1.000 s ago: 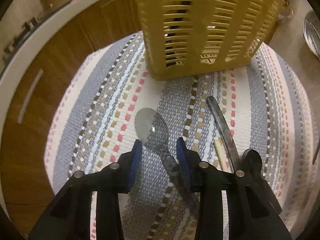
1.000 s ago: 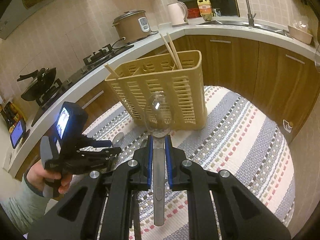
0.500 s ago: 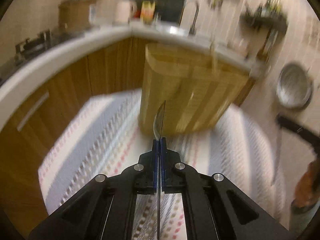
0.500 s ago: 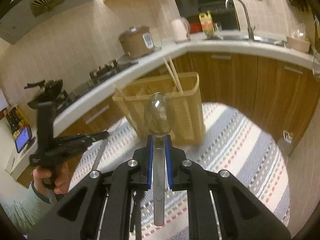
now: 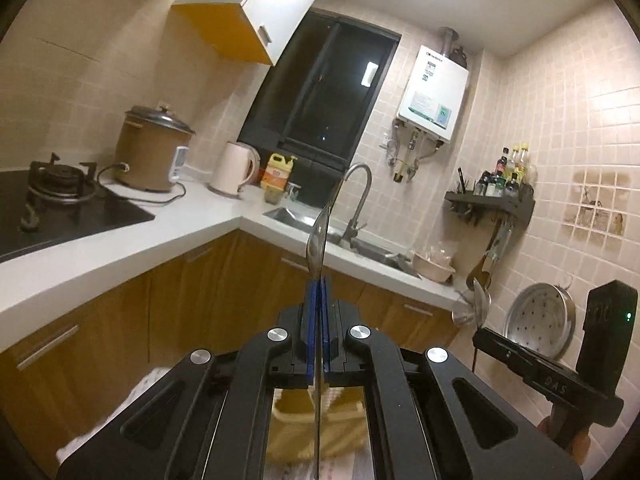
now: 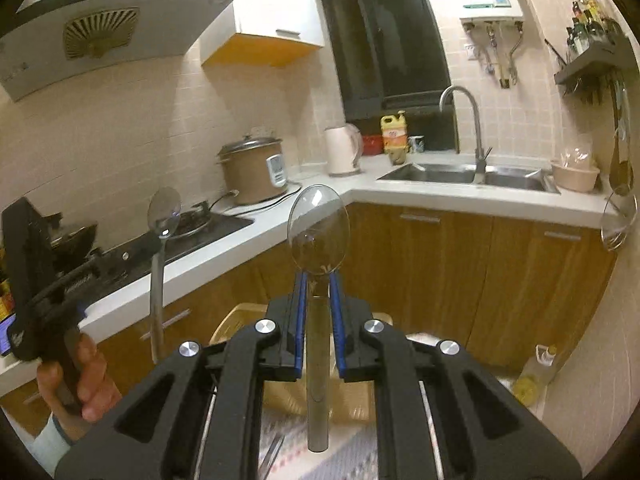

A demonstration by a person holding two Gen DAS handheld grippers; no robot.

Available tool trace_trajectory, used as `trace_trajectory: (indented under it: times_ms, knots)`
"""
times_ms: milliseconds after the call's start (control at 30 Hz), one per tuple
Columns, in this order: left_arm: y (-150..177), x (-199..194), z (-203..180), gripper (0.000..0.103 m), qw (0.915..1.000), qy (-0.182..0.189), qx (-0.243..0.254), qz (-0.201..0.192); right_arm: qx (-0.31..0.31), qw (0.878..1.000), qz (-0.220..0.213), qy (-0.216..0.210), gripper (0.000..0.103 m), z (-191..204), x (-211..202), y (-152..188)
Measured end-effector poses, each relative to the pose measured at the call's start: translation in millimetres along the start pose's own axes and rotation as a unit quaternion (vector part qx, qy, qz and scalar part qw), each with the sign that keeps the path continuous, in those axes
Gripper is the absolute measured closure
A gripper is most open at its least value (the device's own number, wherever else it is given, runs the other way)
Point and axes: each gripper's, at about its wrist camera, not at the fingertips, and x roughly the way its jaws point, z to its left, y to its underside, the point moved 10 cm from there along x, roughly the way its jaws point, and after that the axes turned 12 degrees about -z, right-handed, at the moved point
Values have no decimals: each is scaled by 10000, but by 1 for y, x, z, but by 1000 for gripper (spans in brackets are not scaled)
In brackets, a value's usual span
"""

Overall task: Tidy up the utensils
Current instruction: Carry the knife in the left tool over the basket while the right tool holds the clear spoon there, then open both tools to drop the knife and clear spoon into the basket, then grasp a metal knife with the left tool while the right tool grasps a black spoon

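Above the rug, in the kitchen corner: both grippers are raised to counter height, each clamping a spoon.
Left gripper [image 5: 319, 300]: blue pads pressed together on a spoon [image 5: 319, 236] seen edge-on, bowl up, its handle running down between the arms.
Same spoon from the right wrist view: it [image 6: 163, 216] stands upright in front of the hob, held by the left gripper and the person's left hand [image 6: 86, 380].
Right gripper [image 6: 319, 300]: narrow, shut on the neck of a second spoon [image 6: 319, 232], bowl facing the camera, handle hanging down past the pads.
Right gripper from the left wrist view: its black body [image 5: 560, 376] sits at the right edge, with a spoon bowl at its tip, near the tiled wall.
Utensil basket [image 6: 240, 320]: yellow, directly below and ahead of the right gripper, its rim partly hidden behind the fingers; blurred.
Rug [image 6: 348, 456]: striped, showing between the arms beneath the basket.
Counter edge [image 5: 120, 264]: white, wrapping the corner, level with the spoon bowls and beyond them.
Open room: free air between the two spoons and above the basket.
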Motion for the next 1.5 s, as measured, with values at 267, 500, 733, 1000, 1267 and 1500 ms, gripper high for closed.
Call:
trace_trajectory:
  times_ms: [267, 500, 733, 1000, 1267, 1500]
  knots:
    - [10, 46, 21, 103, 9998, 55, -162, -36, -631, 9871, -1005, 1074, 93, -22, 43, -12]
    - [33, 63, 35, 103, 9990, -337, 155, -229, -365, 9931, -866, 696, 93, -31, 69, 11]
    - [60, 68, 48, 103, 9981, -575, 180, -124, -598, 9931, -787, 638, 93, -25, 77, 25]
    - [66, 48, 47, 94, 9987, -383, 320, 34, -531, 9964, -432, 499, 92, -30, 66, 56]
    - [55, -5, 54, 61, 9982, -468, 377, 61, -493, 9979, -89, 411, 49, -31, 16, 80]
    - [48, -59, 52, 61, 9974, -408, 359, 481, -512, 9975, 309, 376, 49, -17, -44, 79]
